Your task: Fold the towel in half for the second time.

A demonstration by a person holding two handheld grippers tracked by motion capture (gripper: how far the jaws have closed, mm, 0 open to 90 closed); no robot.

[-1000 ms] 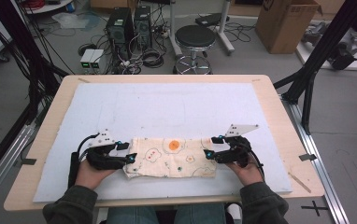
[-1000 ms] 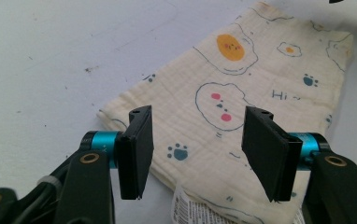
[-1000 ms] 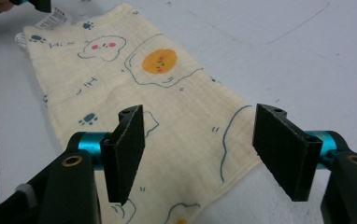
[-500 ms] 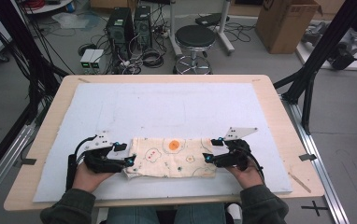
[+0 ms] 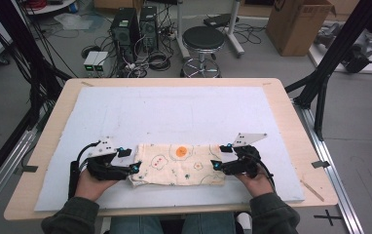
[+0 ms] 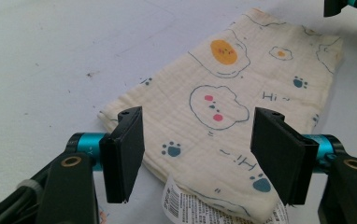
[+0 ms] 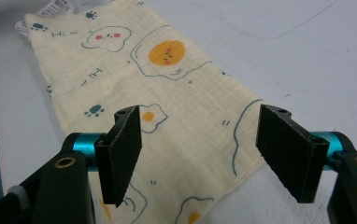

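The white mat (image 5: 174,112) lies bare beyond the folded cloth (image 5: 179,164), open for either claw.

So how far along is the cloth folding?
Done: the cloth lies folded into a long strip on the white mat. In hand: nothing; the left tool, whose jaws have just been opening, and the right tool stand open at its ends. Left: probably another fold.

Tabletop (image 5: 291,105), light wood, is carrying a white mat (image 5: 184,112); a folded printed cloth (image 5: 179,165) is lying flat at its near edge.
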